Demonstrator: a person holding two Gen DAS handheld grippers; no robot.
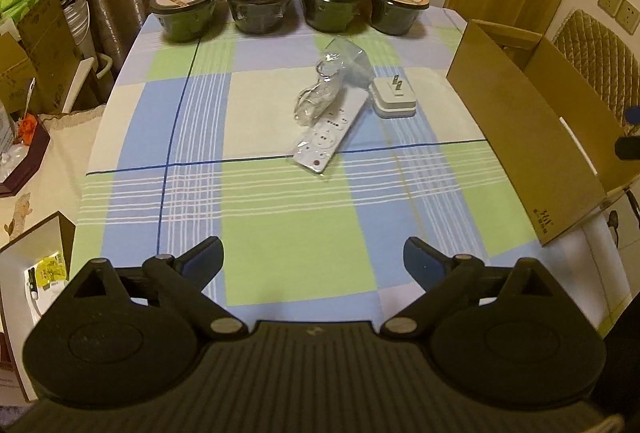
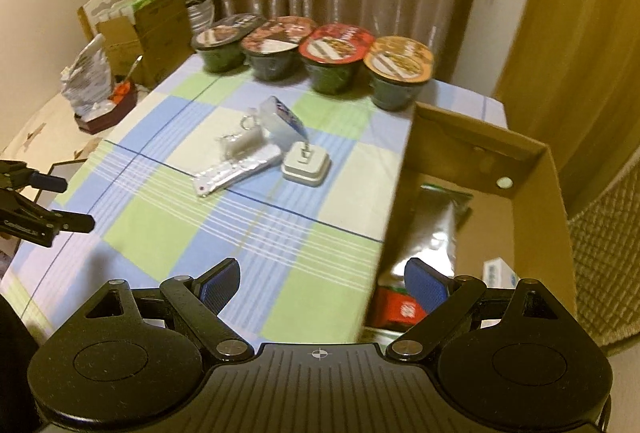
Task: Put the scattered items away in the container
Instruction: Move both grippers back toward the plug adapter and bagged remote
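On the checked tablecloth (image 1: 280, 217) lie a white remote (image 1: 330, 131) (image 2: 236, 171), a clear plastic packet with metal rings (image 1: 320, 95) (image 2: 240, 141), a small clear box (image 2: 282, 121) and a white plug adapter (image 1: 394, 99) (image 2: 306, 165). The brown cardboard box (image 1: 520, 137) (image 2: 532, 217) stands at the table's right edge; a silver pouch (image 2: 434, 229), a red packet (image 2: 400, 309) and a white carton (image 2: 498, 273) lie inside. My left gripper (image 1: 314, 257) is open over the near table, empty. My right gripper (image 2: 322, 283) is open, straddling the box's near wall.
Four sealed instant-noodle bowls (image 1: 288, 1) (image 2: 312, 53) line the table's far edge before a curtain. Cardboard boxes and clutter (image 1: 36, 45) (image 2: 136, 29) stand left of the table. A quilted chair (image 1: 596, 61) sits behind the box. The left gripper's side (image 2: 36, 205) shows at the right wrist view's left edge.
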